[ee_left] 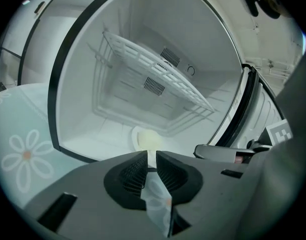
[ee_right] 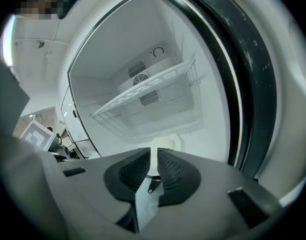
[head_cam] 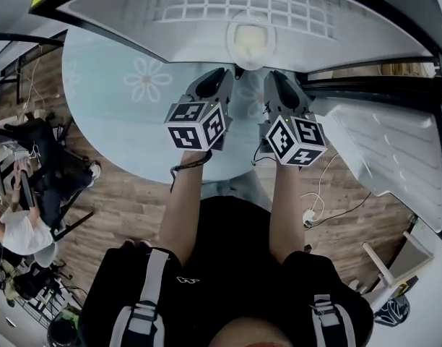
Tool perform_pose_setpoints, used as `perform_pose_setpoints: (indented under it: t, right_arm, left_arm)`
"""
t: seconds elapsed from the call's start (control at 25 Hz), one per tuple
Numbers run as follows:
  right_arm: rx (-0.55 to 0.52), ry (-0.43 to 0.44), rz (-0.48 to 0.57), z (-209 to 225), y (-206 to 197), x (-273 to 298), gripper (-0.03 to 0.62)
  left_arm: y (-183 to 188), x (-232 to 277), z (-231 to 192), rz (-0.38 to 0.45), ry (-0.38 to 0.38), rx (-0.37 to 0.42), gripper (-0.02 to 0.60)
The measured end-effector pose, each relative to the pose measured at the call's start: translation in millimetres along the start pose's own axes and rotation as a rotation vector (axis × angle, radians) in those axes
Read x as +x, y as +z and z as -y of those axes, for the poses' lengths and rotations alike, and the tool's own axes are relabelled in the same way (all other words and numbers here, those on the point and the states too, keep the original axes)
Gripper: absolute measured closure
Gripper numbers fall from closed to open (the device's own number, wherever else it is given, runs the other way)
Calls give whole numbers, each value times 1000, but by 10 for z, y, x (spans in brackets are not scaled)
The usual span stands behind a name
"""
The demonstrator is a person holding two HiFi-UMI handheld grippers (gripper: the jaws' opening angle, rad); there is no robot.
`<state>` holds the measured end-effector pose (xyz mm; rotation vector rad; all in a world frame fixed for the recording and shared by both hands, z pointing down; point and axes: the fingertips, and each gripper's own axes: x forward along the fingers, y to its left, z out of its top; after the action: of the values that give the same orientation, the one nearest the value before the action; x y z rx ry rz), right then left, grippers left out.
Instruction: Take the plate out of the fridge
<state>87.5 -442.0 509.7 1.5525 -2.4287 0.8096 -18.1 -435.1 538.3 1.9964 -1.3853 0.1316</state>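
Inside the white fridge [head_cam: 365, 31] lies a round pale plate [head_cam: 250, 38]; the black left gripper [ee_left: 152, 156] and right gripper [ee_right: 154, 156], jaws narrowly parted and empty, should pinch opposite rims.

The right tongs [ee_right: 154, 156] stand with jaws slightly apart and nothing between them. Just past the tips, at 12 o'clock, a pale plate [ee_right: 166, 143] lies on the floor of the open fridge [ee_right: 108, 54], under a white wire shelf [ee_right: 143, 98].

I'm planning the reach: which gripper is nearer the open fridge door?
The right gripper: the open door lies on its outer side, while the left gripper sits farther from it.
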Motion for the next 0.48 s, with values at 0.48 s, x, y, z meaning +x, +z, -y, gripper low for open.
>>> perform_pose_setpoints:
  t: [0.48]
  right_arm:
    - [20,-75,-58,293,-160,442,516]
  left_arm:
    - [31,416,-240,-15,19,-44,522]
